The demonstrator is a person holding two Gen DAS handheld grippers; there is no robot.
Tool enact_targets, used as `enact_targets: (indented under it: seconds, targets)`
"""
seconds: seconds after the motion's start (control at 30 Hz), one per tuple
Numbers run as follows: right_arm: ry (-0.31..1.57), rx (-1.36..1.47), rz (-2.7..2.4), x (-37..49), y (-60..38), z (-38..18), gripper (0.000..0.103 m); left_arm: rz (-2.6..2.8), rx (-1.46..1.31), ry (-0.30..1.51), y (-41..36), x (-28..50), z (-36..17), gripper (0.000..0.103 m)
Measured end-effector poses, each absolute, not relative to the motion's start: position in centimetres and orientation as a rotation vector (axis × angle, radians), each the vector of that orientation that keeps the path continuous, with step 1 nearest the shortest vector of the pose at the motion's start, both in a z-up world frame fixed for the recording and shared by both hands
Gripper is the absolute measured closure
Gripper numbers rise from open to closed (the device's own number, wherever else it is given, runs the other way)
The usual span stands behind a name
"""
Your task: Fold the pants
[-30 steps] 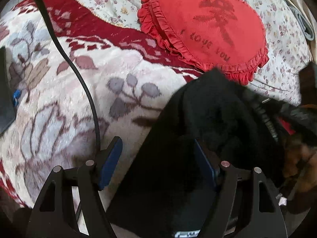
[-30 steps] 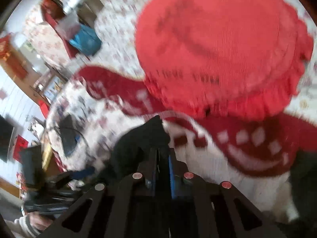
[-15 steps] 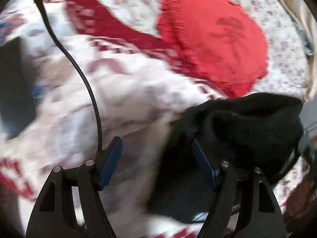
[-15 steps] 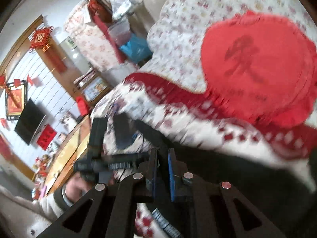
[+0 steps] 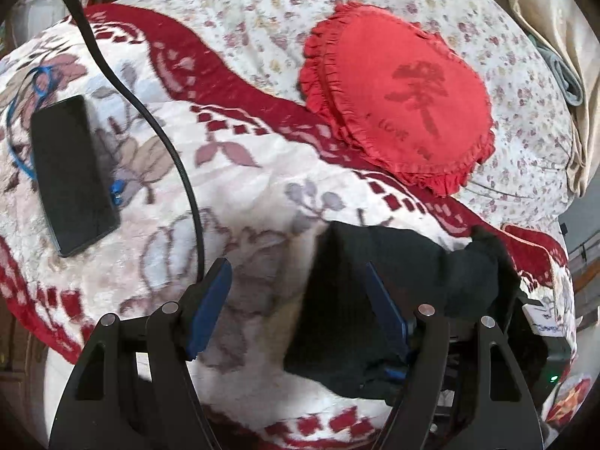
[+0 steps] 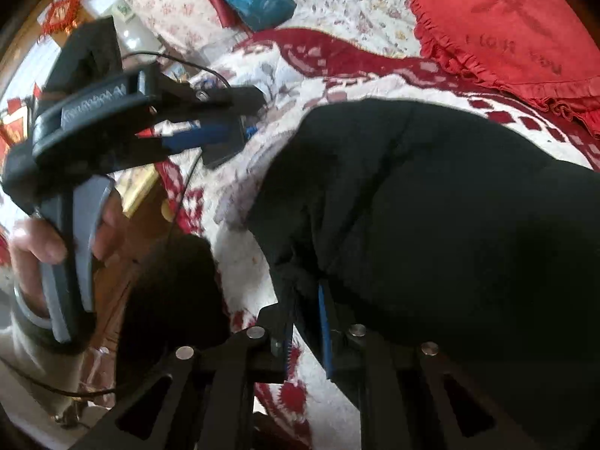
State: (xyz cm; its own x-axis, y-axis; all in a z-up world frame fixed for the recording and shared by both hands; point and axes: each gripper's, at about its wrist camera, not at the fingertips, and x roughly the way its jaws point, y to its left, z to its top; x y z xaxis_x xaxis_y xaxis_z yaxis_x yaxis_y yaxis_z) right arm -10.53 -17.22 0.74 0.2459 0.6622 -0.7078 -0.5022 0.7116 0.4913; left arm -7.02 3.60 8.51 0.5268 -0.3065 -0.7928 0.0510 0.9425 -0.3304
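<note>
The black pants [image 6: 431, 202] lie bunched on a red-and-white floral blanket [image 5: 240, 187]; in the left wrist view they [image 5: 378, 262] are at lower right. My right gripper [image 6: 305, 300] is shut on an edge of the pants, near the blanket. My left gripper [image 5: 296, 292] is open and empty; its right finger [image 5: 382, 307] lies on the pants' left edge, its left finger [image 5: 210, 300] over bare blanket. The left gripper also shows in the right wrist view [image 6: 210, 127], held in a hand.
A red heart-shaped ruffled cushion [image 5: 401, 101] lies behind the pants. A black phone [image 5: 71, 176] with a blue cable lies on the blanket at left. A black cable [image 5: 150, 120] crosses the blanket. Room clutter [image 6: 255, 0] is beyond the bed.
The right gripper has carried the pants down onto the blanket, where they now lie spread lower. The left gripper has pulled back and left, showing the phone. It stayed open.
</note>
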Motion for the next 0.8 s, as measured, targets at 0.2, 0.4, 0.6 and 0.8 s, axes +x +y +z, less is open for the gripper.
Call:
enact_targets:
  seconds: [0.2,0.4,0.6,0.8]
  targets:
    - [0.930,0.289,0.589,-11.2,-26.0,5.5,0.057,-0.286,-0.200,0.993,-0.2,-7.4,8.4,0.030]
    - [0.908,-0.002,0.094,-7.2,-35.3,7.6,0.053,-0.303,-0.155,1.020,-3.2,-7.1,7.1,0.029]
    - [0.928,0.136,-0.020,-3.3,-42.6,6.2,0.053,-0.297,-0.155,1.012,-3.0,-7.0,7.2,0.029]
    - [0.970,0.307,-0.073,-1.2,-47.3,4.9,0.052,-0.234,-0.166,0.961,-1.1,-6.6,8.4,0.029]
